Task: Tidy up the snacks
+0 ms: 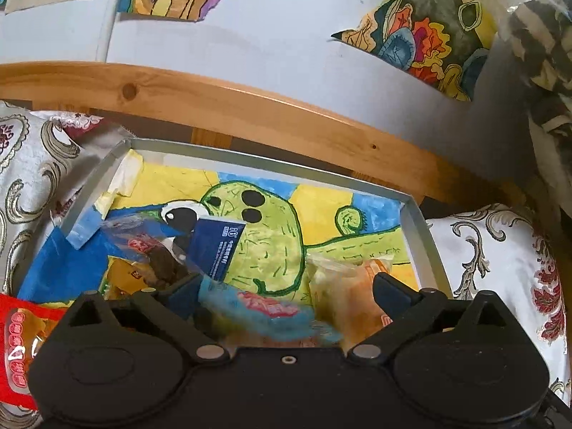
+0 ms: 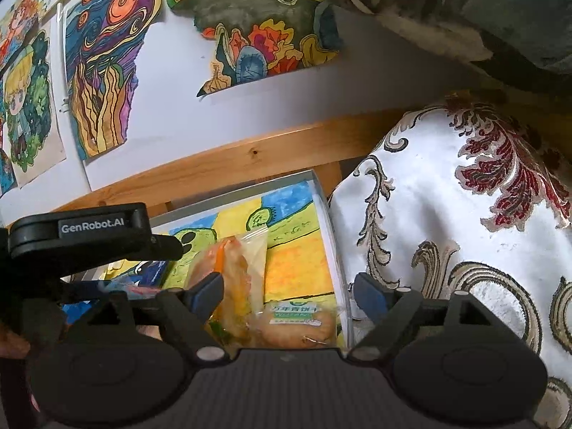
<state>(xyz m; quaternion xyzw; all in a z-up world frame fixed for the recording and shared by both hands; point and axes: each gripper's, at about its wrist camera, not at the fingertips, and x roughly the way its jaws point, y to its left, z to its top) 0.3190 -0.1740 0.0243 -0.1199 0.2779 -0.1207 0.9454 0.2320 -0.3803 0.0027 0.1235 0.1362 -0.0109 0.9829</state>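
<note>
1. Both grippers hang over the same box with jaws spread and nothing pinched. Left gripper [image 1: 286,286] has a blue snack packet lying between its fingers, not clamped. Right gripper [image 2: 289,295] straddles a clear-wrapped pale pastry; its right finger sits outside the box wall, so a closing squeeze here would likely catch the wall.

2. Shallow grey-walled cardboard box [image 1: 422,221], floor lined with a painted yellow, blue and green cartoon sheet, serves as the collecting tray. It rests on patterned silver-and-red brocade cushions [image 2: 447,214], pushed up near a pine wooden rail [image 1: 250,107], which probably keeps it from sliding back.

3. Red plastic snack bag [image 1: 18,343] shows at the near left corner; whether it sits inside the wall I cannot tell.

4. Clear-wrapped pale pastry [image 2: 246,264] leans tilted toward the right wall, with a round biscuit in a green-labelled wrapper [image 2: 296,321] just beside it. Judged: baked items are being grouped at this end.

5. Blue snack packet [image 1: 264,307] lies flat on the floor near the middle.

6. Dark navy flat packet with white print [image 1: 218,246] stands tilted, propped on a clear-wrapped dark snack [image 1: 157,257] at the left end. Judged: sorting well along, far half of the floor bare.
</note>
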